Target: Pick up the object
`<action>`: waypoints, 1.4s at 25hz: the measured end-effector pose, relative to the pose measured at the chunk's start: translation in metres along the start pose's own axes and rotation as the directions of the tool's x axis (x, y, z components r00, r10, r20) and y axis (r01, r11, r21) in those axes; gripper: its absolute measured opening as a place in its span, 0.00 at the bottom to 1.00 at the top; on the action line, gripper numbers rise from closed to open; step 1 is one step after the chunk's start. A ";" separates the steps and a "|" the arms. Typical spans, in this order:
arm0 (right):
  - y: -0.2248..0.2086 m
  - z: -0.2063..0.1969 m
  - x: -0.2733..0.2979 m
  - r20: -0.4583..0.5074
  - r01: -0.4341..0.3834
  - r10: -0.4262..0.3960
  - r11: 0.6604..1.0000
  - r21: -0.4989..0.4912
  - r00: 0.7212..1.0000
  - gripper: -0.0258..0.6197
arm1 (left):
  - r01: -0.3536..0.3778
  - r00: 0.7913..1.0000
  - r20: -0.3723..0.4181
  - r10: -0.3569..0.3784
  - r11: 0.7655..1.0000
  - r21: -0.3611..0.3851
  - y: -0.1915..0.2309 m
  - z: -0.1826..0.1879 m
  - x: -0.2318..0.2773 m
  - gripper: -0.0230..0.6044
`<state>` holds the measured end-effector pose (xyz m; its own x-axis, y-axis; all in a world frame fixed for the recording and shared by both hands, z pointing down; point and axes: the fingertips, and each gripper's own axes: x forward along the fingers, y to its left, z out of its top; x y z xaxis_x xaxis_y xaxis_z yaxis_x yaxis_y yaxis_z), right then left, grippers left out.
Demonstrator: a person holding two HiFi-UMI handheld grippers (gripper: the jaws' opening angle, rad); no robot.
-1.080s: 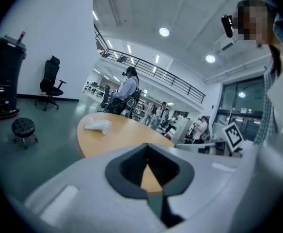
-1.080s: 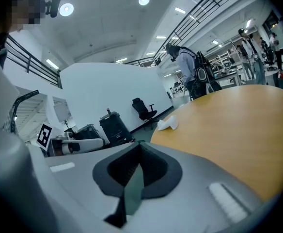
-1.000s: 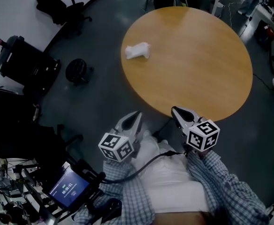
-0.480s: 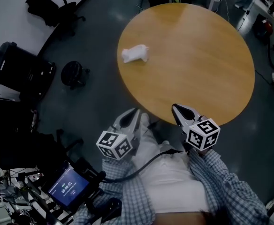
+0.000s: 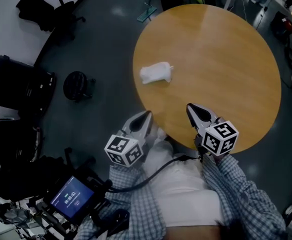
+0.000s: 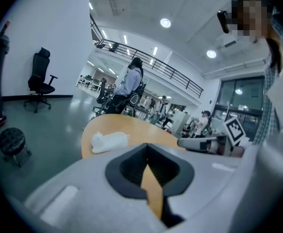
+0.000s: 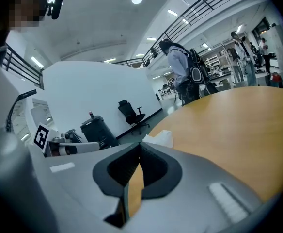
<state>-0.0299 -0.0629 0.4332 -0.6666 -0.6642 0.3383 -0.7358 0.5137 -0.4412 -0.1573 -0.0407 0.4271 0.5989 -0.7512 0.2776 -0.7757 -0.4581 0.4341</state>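
A white, crumpled soft object (image 5: 156, 74) lies on the left part of a round wooden table (image 5: 221, 59). In the left gripper view the white object (image 6: 110, 141) sits ahead and to the left of the jaws; in the right gripper view the object (image 7: 160, 137) lies just beyond the jaw tips. My left gripper (image 5: 147, 115) hangs off the table's near edge, shut and empty. My right gripper (image 5: 191, 107) is over the near rim, shut with nothing in it. Both stand well short of the object.
On the dark floor to the left are a black stool (image 5: 77, 85), office chairs (image 5: 46, 6) and a black bin (image 5: 13, 89). A lit screen (image 5: 72, 198) is at the lower left. A person (image 6: 129, 84) stands beyond the table.
The table and white object have drawn closer to both grippers. The right gripper's tip now lies over the table's rim. Both grippers stay shut.
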 end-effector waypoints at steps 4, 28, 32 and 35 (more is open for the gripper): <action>-0.006 0.016 0.022 -0.003 0.048 -0.048 0.999 0.000 0.999 0.04 | 0.018 0.996 -0.085 -0.012 0.998 0.065 0.034 0.009 0.026 0.03; -0.113 0.007 0.014 -0.075 0.165 -0.152 0.963 0.213 0.986 0.04 | 0.591 0.634 -0.742 0.220 0.480 0.648 0.134 -0.058 0.207 0.65; -0.119 0.000 0.008 -0.087 0.181 -0.164 0.954 0.239 0.983 0.04 | 0.654 0.555 -0.791 0.257 0.454 0.606 0.146 -0.071 0.217 0.73; -0.124 -0.005 0.005 -0.099 0.191 -0.170 0.948 0.256 0.980 0.04 | 0.683 0.505 -0.822 0.262 0.462 0.566 0.151 -0.079 0.224 0.76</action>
<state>0.0571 -0.1275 0.4936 -0.5401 -0.6846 0.4894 -0.7938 0.2212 -0.5666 -0.1247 -0.2411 0.6228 0.2628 -0.1085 0.9587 -0.0618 -0.9935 -0.0955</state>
